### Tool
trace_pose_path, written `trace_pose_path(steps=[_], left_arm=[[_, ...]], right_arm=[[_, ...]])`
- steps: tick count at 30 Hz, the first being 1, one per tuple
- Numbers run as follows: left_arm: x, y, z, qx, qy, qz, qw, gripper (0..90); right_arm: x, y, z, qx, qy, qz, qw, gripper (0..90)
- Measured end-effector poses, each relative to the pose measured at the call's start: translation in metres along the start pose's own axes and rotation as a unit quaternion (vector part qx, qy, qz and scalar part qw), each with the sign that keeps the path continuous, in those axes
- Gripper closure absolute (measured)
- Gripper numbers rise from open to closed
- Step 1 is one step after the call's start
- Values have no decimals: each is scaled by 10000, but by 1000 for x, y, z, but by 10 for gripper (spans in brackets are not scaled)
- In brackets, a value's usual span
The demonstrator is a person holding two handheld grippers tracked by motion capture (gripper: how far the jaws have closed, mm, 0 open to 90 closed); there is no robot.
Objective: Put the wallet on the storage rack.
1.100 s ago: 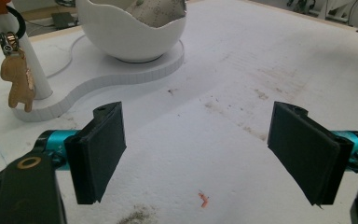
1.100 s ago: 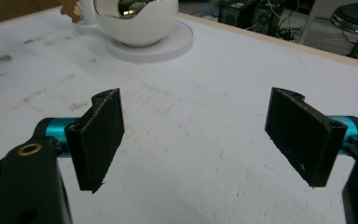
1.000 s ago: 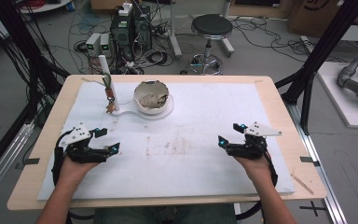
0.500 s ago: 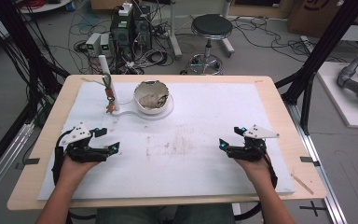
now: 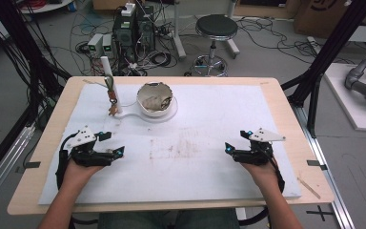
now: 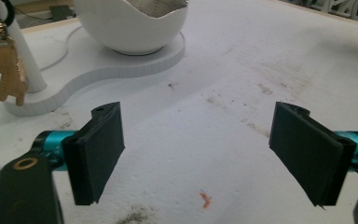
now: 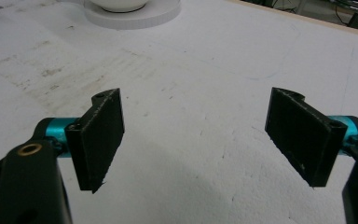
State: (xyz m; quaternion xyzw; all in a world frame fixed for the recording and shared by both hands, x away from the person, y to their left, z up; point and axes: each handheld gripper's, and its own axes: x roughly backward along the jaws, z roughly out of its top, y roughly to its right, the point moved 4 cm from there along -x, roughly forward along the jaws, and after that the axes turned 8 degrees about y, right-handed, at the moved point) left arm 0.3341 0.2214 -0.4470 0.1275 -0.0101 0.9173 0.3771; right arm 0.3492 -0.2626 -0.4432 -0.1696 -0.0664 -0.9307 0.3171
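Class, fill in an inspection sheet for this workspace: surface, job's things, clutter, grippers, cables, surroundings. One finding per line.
Surface: white mat on a wooden table, smudged brown at centre.
Job's things: white bowl on a white base with an upright post; a brown charm hangs from the post.
Clutter: small orange scrap.
Grippers: left gripper and right gripper, both open, holding nothing.
Cables: tangled on the floor.
Surroundings: stool, electronics boxes.

Light: bright, even, from overhead.
Shadows: soft, under both grippers' jaws.
Glare: mild on mat point(image 5: 209, 119), toward 12 o'clock.
Focus: high view soft; near jaws slightly blurred.
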Motion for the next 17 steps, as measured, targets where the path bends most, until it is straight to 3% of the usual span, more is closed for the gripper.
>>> trace_pose_path(steps=[17], left_arm=[[-2, 0, 0, 34, -53, -75, 10000, 166]], right_arm=[[0, 3, -4, -54, -111, -75, 9999, 200]])
